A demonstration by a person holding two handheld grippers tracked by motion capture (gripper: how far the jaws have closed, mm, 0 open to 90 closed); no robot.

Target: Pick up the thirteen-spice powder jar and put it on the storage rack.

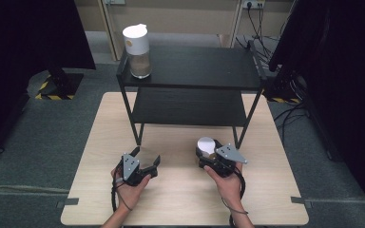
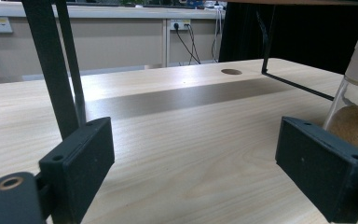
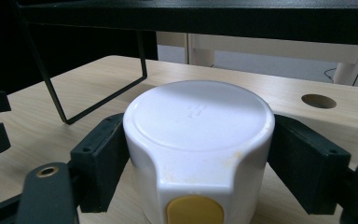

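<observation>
A pale wooden surface (image 1: 180,190) carries a black 2-tier shelf (image 1: 190,66), where 1 white-lidded jar (image 1: 137,45) of brown granules stands at the top tier's left corner. In front of the shelf a second white-lidded jar (image 3: 198,149) stands on the surface, the right claw (image 3: 198,163) closed against both sides of its lid. The left claw (image 2: 196,163) rests wide and empty nearby. The grip sits high, on smooth plastic: lifted fast, the jar could slip or the lid pull free, spilling granules. Rising too steeply, it could strike the shelf's edge overhead.
</observation>
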